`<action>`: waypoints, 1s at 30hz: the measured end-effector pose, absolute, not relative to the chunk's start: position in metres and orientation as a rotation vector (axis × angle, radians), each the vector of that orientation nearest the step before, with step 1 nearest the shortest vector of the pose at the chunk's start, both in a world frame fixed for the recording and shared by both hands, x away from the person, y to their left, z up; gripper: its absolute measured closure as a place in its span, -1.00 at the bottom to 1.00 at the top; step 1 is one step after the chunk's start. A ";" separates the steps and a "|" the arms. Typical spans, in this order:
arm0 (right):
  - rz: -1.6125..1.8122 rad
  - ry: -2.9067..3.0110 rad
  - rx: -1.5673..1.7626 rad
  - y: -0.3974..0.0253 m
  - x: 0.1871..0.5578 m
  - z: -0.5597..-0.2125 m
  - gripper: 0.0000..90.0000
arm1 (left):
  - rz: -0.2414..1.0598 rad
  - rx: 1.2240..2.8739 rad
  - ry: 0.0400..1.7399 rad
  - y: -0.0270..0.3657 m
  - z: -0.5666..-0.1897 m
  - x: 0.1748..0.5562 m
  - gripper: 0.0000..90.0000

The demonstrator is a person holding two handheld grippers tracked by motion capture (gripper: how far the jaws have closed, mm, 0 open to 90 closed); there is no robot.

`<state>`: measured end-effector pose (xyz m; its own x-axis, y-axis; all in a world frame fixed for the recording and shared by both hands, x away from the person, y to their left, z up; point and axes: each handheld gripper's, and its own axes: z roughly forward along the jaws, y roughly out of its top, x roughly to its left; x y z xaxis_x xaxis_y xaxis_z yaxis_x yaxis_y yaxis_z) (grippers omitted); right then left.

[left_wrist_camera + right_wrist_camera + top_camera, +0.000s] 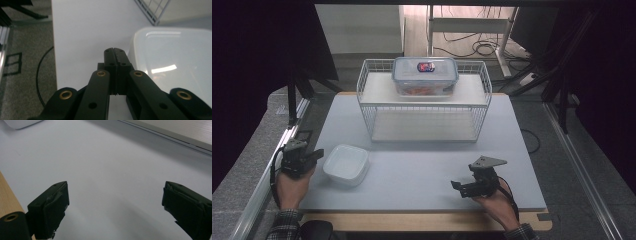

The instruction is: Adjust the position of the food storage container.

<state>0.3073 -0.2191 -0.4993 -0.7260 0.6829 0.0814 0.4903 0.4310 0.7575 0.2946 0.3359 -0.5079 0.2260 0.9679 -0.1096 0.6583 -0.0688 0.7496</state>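
The left tool (314,155), jaws pressed together, waits just left of the white tub (346,164); the right tool (458,187) rests spread apart, ready to grasp.

Soft overhead light falls evenly on the white table (422,165), with dark surroundings beyond it. Glare streaks the white container (175,57) beside the table's left edge; near jaws blur.

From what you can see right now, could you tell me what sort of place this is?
Most likely a lab bench set up for recording handling tasks, not a kitchen. A white board on a table holds a wire rack and a white container, dark curtains hang at the sides, and loose cables lie on the floor behind.
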 end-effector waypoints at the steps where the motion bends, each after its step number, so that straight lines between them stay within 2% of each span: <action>1: 1.177 2.447 1.026 -0.219 0.307 -0.499 -0.82 | 0.554 1.816 1.505 0.334 -0.509 0.295 1.00; 10: 1.179 2.448 1.024 -0.218 0.307 -0.499 -0.82 | 0.505 1.879 1.481 0.309 -0.505 0.297 1.00; 30: 1.143 2.460 1.017 -0.218 0.307 -0.501 -0.82 | 0.341 2.006 1.269 0.230 -0.499 0.300 1.00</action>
<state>0.3070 -0.2175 -0.5014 -0.7274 0.6829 0.0674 0.4919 0.4503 0.7452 0.2999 0.2295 -0.4986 0.4784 0.8650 -0.1515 0.6724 -0.2498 0.6968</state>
